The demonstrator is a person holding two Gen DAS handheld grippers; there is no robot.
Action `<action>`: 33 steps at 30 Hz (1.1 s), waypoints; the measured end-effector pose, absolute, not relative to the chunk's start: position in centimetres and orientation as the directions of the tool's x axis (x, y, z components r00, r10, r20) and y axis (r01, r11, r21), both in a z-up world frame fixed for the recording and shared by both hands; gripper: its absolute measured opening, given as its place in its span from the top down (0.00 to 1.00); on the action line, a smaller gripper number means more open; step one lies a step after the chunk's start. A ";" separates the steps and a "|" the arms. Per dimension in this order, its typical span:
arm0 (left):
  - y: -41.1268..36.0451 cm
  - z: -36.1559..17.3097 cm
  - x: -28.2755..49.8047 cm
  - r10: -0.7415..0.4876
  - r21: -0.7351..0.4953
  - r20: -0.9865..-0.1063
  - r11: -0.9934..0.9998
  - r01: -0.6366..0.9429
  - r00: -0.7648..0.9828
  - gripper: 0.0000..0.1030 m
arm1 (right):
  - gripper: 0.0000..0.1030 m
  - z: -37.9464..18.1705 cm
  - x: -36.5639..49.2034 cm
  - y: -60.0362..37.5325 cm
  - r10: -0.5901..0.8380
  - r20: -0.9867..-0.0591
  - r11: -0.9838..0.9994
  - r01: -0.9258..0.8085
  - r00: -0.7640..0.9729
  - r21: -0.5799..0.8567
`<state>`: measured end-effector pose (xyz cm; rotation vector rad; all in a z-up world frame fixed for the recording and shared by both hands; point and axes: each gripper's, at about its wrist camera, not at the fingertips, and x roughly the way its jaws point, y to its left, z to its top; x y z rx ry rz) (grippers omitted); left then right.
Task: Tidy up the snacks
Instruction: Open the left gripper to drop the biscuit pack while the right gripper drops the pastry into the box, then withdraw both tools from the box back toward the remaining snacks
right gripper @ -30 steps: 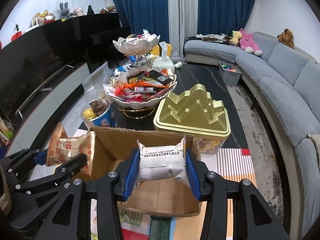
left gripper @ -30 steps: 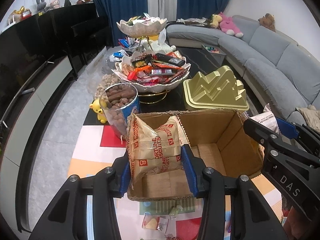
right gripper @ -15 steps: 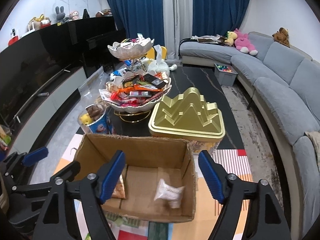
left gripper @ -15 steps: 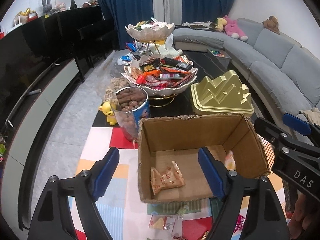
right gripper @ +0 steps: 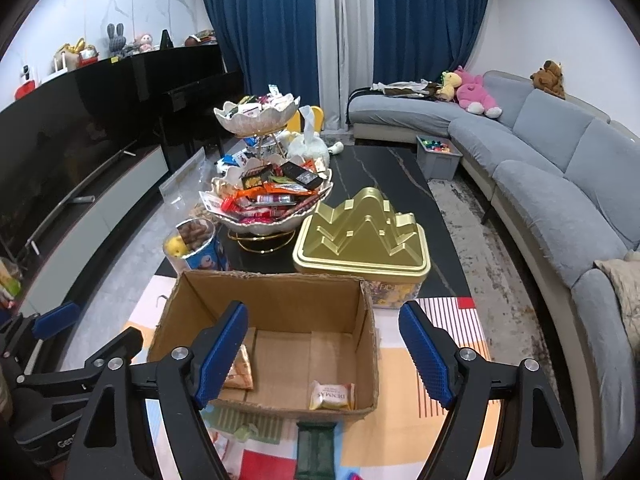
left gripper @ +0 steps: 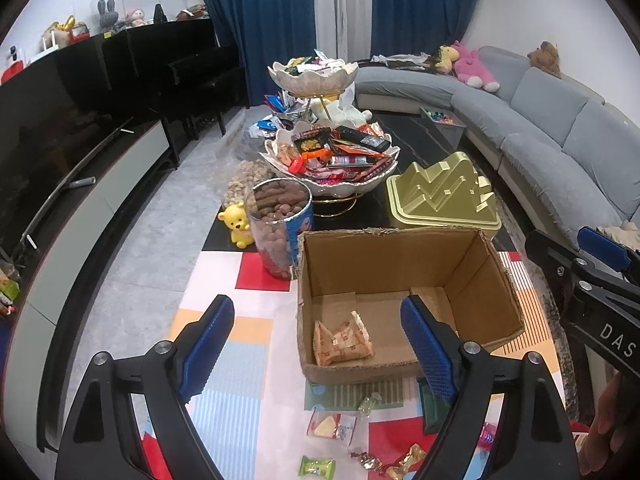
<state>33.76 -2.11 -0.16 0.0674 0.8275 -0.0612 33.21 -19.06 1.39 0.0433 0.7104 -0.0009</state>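
An open cardboard box stands on the colourful mat. An orange biscuit packet lies on its floor at the left, and a pale yellow packet lies at the near right. My left gripper hovers above the box's near left side, jaws opening, nothing between them. My right gripper hangs over the box's near edge with its jaws wide and empty. Loose wrapped snacks lie on the mat in front of the box, with a dark green packet among them.
Behind the box stand a jar of brown nuts, a yellow bear figure, a tiered bowl heaped with snacks and a gold tin. A grey sofa runs along the right, a dark TV unit along the left.
Both grippers opened and dropped their packets into the box: the orange biscuit packet from the left, the pale one from the right. Both then rose and drew back.
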 end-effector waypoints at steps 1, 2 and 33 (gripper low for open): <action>-2.0 0.0 33.6 -0.026 0.037 -0.736 0.996 0.079 0.677 0.17 | 0.24 1.5 33.0 -19.0 0.011 -0.650 0.999 0.017 0.760 0.037; -1.9 0.2 33.3 -0.026 0.037 -0.733 0.996 0.078 0.680 0.17 | 0.24 1.6 32.8 -19.0 0.010 -0.649 0.999 0.019 0.761 0.037; -1.4 -2.0 27.1 -0.011 0.088 -0.727 0.990 0.109 0.686 0.17 | 0.24 -0.4 26.4 -19.1 -0.009 -0.666 0.996 0.063 0.746 0.057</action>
